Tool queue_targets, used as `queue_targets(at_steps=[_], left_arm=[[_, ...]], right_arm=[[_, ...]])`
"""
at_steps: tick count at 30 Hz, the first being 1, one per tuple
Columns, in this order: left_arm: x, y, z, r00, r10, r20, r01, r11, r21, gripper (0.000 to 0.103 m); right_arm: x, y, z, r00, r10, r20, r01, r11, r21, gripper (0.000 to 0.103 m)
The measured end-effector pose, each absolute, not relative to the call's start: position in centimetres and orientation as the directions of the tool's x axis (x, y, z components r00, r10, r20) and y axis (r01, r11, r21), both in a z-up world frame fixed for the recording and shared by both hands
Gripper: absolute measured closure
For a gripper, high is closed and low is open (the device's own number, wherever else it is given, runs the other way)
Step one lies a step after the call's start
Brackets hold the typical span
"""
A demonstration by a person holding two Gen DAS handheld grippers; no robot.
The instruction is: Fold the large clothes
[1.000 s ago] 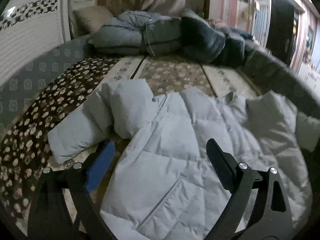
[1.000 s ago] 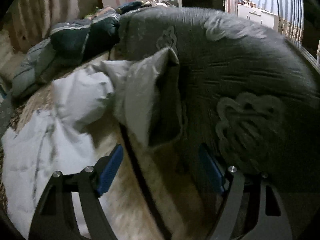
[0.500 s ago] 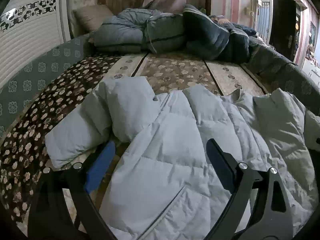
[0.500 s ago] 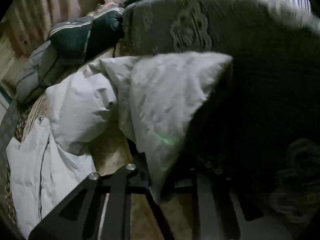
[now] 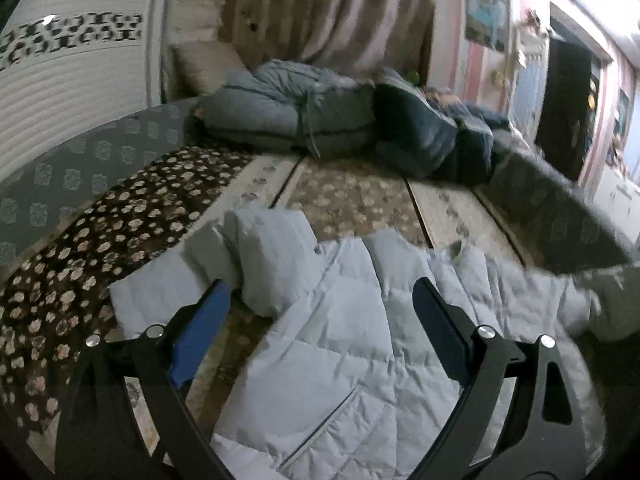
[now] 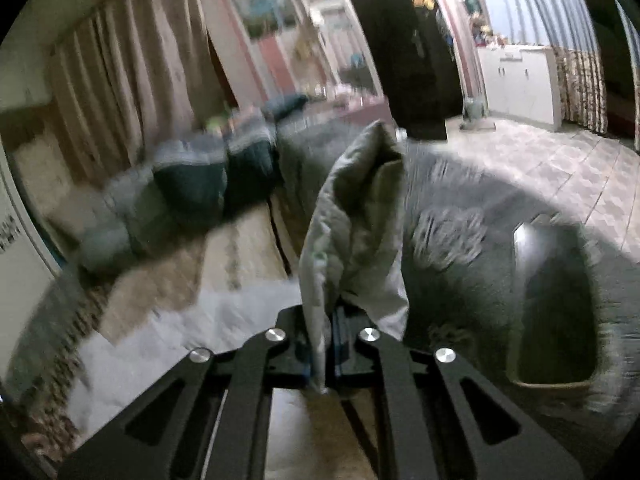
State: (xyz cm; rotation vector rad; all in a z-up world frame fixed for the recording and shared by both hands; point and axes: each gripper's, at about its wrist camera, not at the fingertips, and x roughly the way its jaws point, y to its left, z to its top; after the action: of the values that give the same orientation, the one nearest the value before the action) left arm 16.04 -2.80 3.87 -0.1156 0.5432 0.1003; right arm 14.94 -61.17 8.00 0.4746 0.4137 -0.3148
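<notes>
From my left wrist I look down on the pale blue puffer jacket (image 5: 344, 344), spread flat on the paw-print blanket (image 5: 100, 248) that covers the bed. My left gripper (image 5: 320, 320) hangs over the jacket's front with its fingers wide apart and nothing between them — the blue pad (image 5: 200, 336) sits over the gap beside the folded near sleeve (image 5: 256, 256), the dark finger over the quilted body. Beyond the jacket, at the far end of the blanket, lies a heap of folded grey and dark blue quilts (image 5: 344, 128), and past them hangs a curtain (image 5: 336, 12). From my right wrist the picture is blurred, but my right gripper (image 6: 326, 344) is plainly pressed together on a piece of the jacket (image 6: 356, 224) — the pale fabric stands up out of the closed fingers, lifted clear of the bed. The rest of the jacket lies low to the left of that raised piece, and a grey plush cover (image 6: 480, 208) lies to its right.
</notes>
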Motion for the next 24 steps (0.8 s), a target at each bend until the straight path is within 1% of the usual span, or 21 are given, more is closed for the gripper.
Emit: queue_targets(at_steps=[2, 4, 6, 8, 11, 13, 15, 18, 19, 21, 24], left_arm=[[15.5, -2.5, 4.7, 0.858, 0.071, -0.509, -0.140, 0.985, -0.099, 0.011], [15.2, -2.5, 5.6, 0.860, 0.076, -0.504, -0.145, 0.985, -0.098, 0.011], [15.5, -2.8, 6.4, 0.853, 0.079, -0.516, -0.143, 0.986, -0.085, 0.011], [16.1, -3.0, 7.5, 0.851, 0.068, -0.521, -0.132, 0.988, -0.085, 0.010], [16.7, -3.7, 10.2, 0.885, 0.029, -0.464, -0.071, 0.995, -0.074, 0.010], [16.9, -3.5, 11.0, 0.900, 0.017, -0.436, -0.059, 0.995, -0.082, 0.009], [17.3, -2.9, 10.9, 0.905, 0.009, -0.426, -0.063, 0.991, -0.114, 0.008], [18.9, -2.1, 9.8, 0.885, -0.002, -0.465, -0.080, 0.984, -0.157, 0.008], [19.4, -2.0, 9.5, 0.882, 0.002, -0.471, -0.085, 0.984, -0.157, 0.008], [20.8, -2.3, 8.6, 0.874, 0.033, -0.485, -0.100, 0.989, -0.112, 0.008], [22.9, -2.7, 6.7, 0.848, 0.046, -0.527, -0.092, 0.994, -0.061, 0.008]], right_arm=[[12.2, -60.9, 10.7, 0.902, -0.201, -0.381, 0.357, 0.844, 0.401, 0.097], [10.8, -60.3, 12.2, 0.918, -0.204, -0.341, 0.338, 0.852, 0.400, 0.097], [10.5, -59.6, 13.5, 0.929, -0.189, -0.318, 0.310, 0.867, 0.391, 0.097], [11.8, -58.4, 14.0, 0.937, -0.147, -0.317, 0.269, 0.882, 0.387, 0.097], [15.2, -55.3, 12.9, 0.937, -0.031, -0.348, 0.185, 0.890, 0.416, 0.096], [18.0, -53.0, 11.9, 0.924, 0.014, -0.383, 0.152, 0.904, 0.400, 0.096], [21.3, -49.9, 10.6, 0.900, 0.050, -0.432, 0.125, 0.922, 0.366, 0.096], [26.6, -45.6, 8.7, 0.864, 0.078, -0.497, 0.097, 0.944, 0.317, 0.095], [28.0, -44.1, 8.2, 0.856, 0.087, -0.509, 0.080, 0.952, 0.297, 0.093], [31.6, -41.0, 6.7, 0.837, 0.096, -0.538, 0.057, 0.964, 0.260, 0.093], [35.3, -37.1, 3.9, 0.798, 0.141, -0.585, 0.023, 0.965, 0.263, 0.091]])
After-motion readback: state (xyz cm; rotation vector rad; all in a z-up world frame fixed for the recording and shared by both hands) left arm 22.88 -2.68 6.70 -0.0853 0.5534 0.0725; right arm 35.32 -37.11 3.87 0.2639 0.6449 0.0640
